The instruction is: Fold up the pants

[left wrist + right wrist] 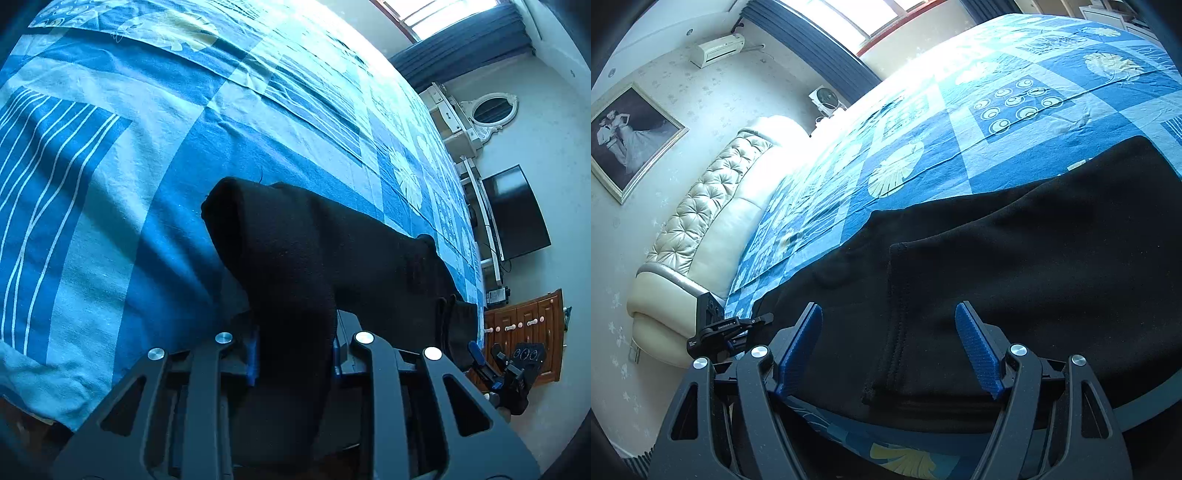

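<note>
Black pants (317,251) lie on a bed with a blue patchwork bedspread (147,147). In the left wrist view my left gripper (295,354) is shut on a bunched part of the pants, lifted off the bedspread; the cloth hides the blue pads. The rest trails right toward my right gripper (513,373), seen small at the bed's edge. In the right wrist view the pants (1015,280) lie flat near the front edge, one layer folded over another with a hem seam (894,325) running between the fingers. My right gripper (890,350) is open just above the cloth, empty.
The bedspread (997,122) stretches far beyond the pants. A padded cream headboard (713,206) and my left gripper (720,328) are at left in the right wrist view. A TV (517,214), mirror and wooden cabinet (524,332) stand past the bed's edge.
</note>
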Demonstrator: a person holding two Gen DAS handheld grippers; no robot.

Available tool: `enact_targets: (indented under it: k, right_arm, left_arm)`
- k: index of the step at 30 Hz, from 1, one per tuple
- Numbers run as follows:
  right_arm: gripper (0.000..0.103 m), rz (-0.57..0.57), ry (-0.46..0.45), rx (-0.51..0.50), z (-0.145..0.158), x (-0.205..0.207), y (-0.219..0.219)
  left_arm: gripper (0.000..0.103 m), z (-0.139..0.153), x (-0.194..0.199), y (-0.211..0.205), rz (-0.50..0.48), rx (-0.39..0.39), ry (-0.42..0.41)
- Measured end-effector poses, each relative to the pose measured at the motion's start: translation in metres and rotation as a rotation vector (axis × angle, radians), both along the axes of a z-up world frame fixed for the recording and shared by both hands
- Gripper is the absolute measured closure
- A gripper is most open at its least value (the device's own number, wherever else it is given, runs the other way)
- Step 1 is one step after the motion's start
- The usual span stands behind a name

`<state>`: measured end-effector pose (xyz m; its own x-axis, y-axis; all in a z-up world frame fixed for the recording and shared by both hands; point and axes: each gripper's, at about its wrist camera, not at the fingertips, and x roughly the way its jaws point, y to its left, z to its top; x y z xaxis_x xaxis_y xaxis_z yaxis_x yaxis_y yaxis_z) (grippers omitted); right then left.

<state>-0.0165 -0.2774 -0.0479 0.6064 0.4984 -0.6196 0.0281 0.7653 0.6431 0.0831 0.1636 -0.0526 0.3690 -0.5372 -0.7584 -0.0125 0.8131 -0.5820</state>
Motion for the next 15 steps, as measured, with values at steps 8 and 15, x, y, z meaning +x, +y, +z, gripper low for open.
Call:
enact_targets:
  k: [8,15]
  right_arm:
    - [0.029,-0.063,-0.012,-0.007,0.005,0.001,-0.018]
    - [0.029,-0.17,-0.007,0.061,0.008,-0.002,-0.053]
  left_arm:
    - [0.082,0.089,-0.004,-0.058,-0.076,0.04,-0.124]
    - [0.084,0.144,0.003,-0.171,-0.226,0.128,-0.238]
